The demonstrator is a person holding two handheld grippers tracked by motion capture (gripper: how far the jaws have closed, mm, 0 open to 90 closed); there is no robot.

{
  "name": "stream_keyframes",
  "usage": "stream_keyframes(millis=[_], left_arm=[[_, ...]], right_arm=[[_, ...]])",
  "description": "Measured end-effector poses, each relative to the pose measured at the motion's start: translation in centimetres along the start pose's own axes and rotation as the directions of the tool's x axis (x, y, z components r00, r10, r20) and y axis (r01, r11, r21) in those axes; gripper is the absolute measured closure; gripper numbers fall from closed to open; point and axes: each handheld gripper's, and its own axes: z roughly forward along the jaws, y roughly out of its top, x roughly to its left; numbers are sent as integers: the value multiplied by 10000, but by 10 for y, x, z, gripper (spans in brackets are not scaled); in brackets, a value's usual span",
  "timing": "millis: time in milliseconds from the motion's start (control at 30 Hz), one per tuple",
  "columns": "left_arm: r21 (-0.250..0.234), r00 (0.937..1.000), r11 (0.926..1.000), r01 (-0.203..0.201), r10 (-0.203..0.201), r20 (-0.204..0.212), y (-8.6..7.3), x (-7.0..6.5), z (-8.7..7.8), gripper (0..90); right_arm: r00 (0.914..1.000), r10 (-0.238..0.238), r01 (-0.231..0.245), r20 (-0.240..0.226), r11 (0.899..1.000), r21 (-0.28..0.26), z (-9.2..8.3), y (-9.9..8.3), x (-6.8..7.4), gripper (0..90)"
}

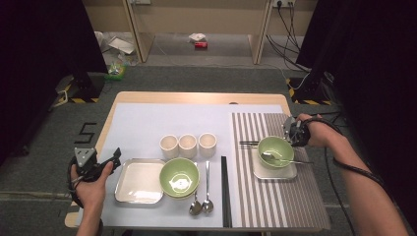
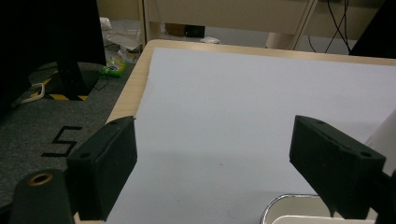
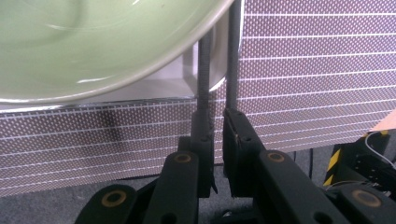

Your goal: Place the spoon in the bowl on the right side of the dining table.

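On the near half of the bench [image 1: 196, 97], a square tray [image 1: 139, 181], a green bowl [image 1: 179, 177], two spoons [image 1: 201, 205] and a pair of black chopsticks [image 1: 225, 191] are laid out, with three cups [image 1: 188, 145] behind them. At the near left edge the left hand-held gripper [image 1: 116, 158] is held idle, its jaws wide apart and nothing between them. Farther off, on the striped mat [image 1: 280, 196], a second green bowl [image 1: 275, 150] with a spoon in it is set on its own tray. The second pair of chopsticks [image 3: 215, 70] lies on the mat just left of that bowl, its ends running under the rim. The right hand-held gripper [image 3: 218, 154] is placed at their far ends, its jaws a little apart and one stick alongside each pad; whether they are pinched cannot be told. For a tidy setting, the sticks are best kept parallel, aligned with the mat's stripes, and released without nudging the bowl.
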Motion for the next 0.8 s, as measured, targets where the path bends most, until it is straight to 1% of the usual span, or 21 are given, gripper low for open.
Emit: stream_keyframes(millis=[167, 233, 300, 333, 567, 700, 733, 767, 800], left_arm=[[-24, 10000, 10000, 21, -21, -21, 0, 0, 0, 140], [-42, 10000, 10000, 31, -31, -17, 0, 0, 0, 140], [-13, 10000, 10000, 14, -14, -10, 0, 0, 0, 140], [-7, 10000, 10000, 11, -11, -9, 0, 0, 0, 140], [-29, 10000, 10000, 15, -15, -22, 0, 0, 0, 140], [-43, 10000, 10000, 21, -21, -23, 0, 0, 0, 140], [-40, 10000, 10000, 13, -13, -16, 0, 0, 0, 140], [-19, 10000, 10000, 6, -6, 6, 0, 0, 0, 140], [-33, 10000, 10000, -4, 4, -14, 0, -1, 0, 140]], right_arm=[[9999, 74, -74, 71, 9999, -80, 1, 0, 0, 824], [10000, 1, -1, 97, 10000, -88, 0, 0, -1, 820], [9999, 105, -104, 105, 9999, -58, -1, 0, 0, 816], [9999, 147, -146, 79, 9998, -143, -1, 0, -1, 813], [9995, 198, -196, 232, 9997, -111, -6, -1, -3, 792], [9989, 312, -314, 337, 9995, 41, -7, -3, -4, 785], [9984, 409, -411, 395, 9991, 37, -7, -5, -6, 801], [9983, 391, -393, 439, 9992, 35, -7, -5, -6, 837], [9981, 516, -514, 348, 9987, -75, -7, -6, -6, 863]])
